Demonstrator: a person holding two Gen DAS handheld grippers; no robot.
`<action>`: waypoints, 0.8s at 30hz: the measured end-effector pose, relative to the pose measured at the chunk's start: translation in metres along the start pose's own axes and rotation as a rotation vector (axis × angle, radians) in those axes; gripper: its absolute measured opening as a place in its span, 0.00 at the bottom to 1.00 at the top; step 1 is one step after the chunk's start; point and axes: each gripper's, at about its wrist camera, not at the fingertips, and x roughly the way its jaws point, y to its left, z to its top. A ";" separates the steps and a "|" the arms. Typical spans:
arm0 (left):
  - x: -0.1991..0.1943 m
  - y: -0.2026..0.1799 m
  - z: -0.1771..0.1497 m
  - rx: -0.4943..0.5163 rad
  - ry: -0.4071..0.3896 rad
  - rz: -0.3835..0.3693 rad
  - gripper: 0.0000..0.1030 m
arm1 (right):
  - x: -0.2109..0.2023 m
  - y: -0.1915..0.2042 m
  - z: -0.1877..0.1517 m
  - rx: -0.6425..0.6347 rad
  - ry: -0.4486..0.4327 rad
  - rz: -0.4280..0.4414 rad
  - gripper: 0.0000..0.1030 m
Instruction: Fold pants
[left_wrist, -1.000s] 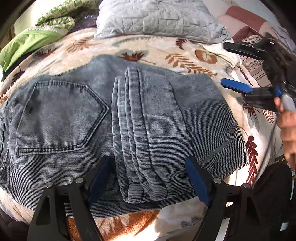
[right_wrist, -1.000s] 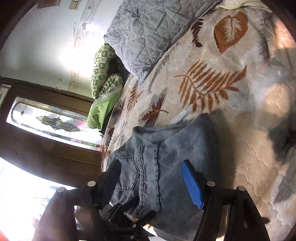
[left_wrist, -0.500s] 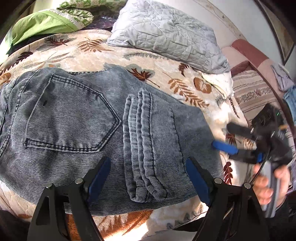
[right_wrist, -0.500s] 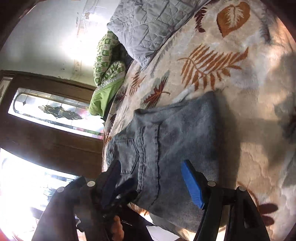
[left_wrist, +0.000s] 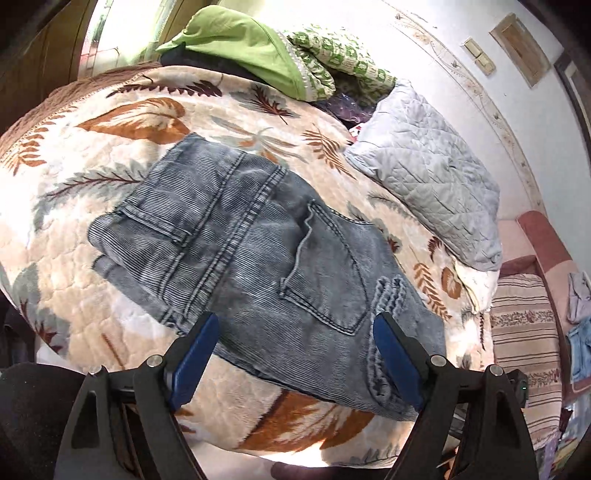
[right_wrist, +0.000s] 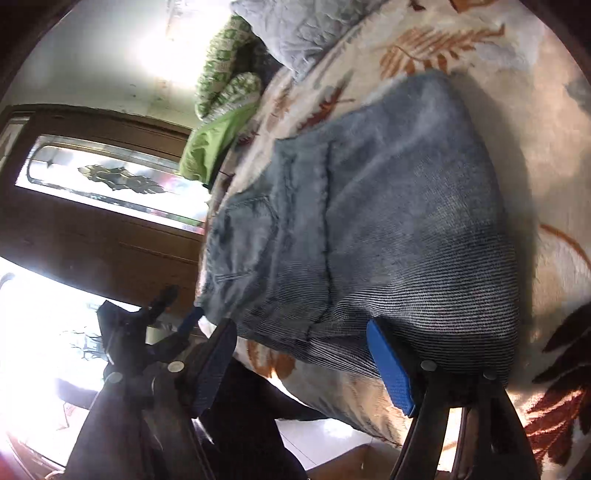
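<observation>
Folded grey-blue jeans (left_wrist: 280, 266) lie on a leaf-patterned blanket (left_wrist: 122, 122), back pocket up, waistband toward the far left. My left gripper (left_wrist: 295, 354) hovers open over their near edge, and nothing sits between its blue pads (left_wrist: 195, 354). In the right wrist view the same jeans (right_wrist: 388, 221) fill the middle. My right gripper (right_wrist: 303, 363) is open at their near folded end, with the cloth's edge between the fingers but not pinched. The left gripper (right_wrist: 184, 301) shows at the lower left there, off the bed's edge.
A grey quilted pillow (left_wrist: 424, 184) and a green bundle of cloth (left_wrist: 240, 48) lie at the far side of the bed. A striped couch (left_wrist: 524, 332) stands to the right. A wooden door with a glass pane (right_wrist: 92, 184) is behind. The bed's edge runs just below both grippers.
The left gripper has rolled and swung along the jeans toward the pocket and waistband end. The right gripper has come closer to the folded end. It has left the left wrist view.
</observation>
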 end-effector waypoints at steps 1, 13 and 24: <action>-0.001 -0.001 -0.001 0.013 -0.005 0.034 0.83 | -0.004 0.004 0.001 -0.006 -0.010 -0.002 0.71; -0.010 -0.009 -0.012 0.159 -0.054 0.200 0.83 | -0.011 0.031 0.000 -0.106 -0.063 -0.056 0.73; -0.009 0.008 -0.014 0.108 -0.029 0.152 0.83 | -0.009 0.032 -0.005 -0.140 -0.073 -0.055 0.73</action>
